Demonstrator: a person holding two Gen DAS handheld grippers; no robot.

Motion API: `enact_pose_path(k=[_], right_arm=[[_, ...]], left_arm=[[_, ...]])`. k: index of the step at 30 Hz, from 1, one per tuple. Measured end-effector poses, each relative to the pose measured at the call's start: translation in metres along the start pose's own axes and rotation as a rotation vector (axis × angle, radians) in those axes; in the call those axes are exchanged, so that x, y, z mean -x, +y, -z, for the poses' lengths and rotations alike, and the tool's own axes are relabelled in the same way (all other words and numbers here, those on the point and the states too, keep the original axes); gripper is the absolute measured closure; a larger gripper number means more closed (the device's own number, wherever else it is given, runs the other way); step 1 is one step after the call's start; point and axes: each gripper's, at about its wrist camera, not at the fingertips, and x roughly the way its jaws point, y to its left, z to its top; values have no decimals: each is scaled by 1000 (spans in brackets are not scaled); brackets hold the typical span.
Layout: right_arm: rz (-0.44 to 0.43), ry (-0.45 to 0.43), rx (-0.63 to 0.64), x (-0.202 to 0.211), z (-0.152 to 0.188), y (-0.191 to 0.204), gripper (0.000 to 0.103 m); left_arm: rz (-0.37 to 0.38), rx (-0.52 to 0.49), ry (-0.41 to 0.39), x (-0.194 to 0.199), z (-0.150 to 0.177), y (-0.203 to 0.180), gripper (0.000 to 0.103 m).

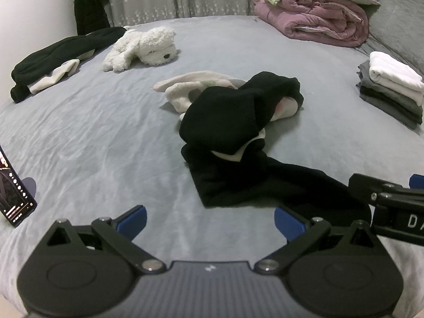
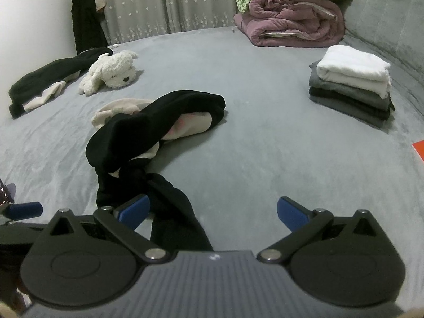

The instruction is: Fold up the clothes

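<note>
From the left wrist camera, the left gripper (image 1: 210, 218) hangs over the grey bed (image 1: 92, 137) with its blue-padded jaws spread wide and nothing between them but bare sheet. Just ahead and a little to the right lies the heap of clothes (image 1: 238, 122): a black garment twisted over pale, cream-coloured pieces, with one black leg or sleeve trailing toward the near right. The right gripper (image 1: 397, 201) pokes in at the right edge, next to that trailing end. Farther back on the left sit a white plush dog (image 1: 143, 49) and another black garment (image 1: 53, 55) with a pale piece tucked against it. A folded stack (image 1: 392, 90), white on top of greys, rests at the right, and a rolled pink quilt (image 1: 318, 18) sits at the far end. A phone (image 1: 16, 190) stands propped at the left edge.

From the right wrist camera, the right gripper (image 2: 212, 212) also has its jaws wide apart, holding nothing. The trailing black end of the heap (image 2: 156, 137) runs down under its left finger (image 2: 135, 209); whether it touches the cloth I cannot tell. The folded stack (image 2: 352, 84) is off to the right, well apart from the heap, with the plush dog (image 2: 114, 71) and the quilt (image 2: 294, 23) beyond. The left gripper's blue pad (image 2: 25, 210) shows at the left edge.
</note>
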Motion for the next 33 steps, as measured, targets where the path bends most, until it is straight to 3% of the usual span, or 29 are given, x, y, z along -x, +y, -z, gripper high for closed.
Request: enact_pose_path(k=[33], right_arm=[[-11,27,-18,-3,1,-1,0]], left_arm=[[-11,-6,9,-2,0,-1,0]])
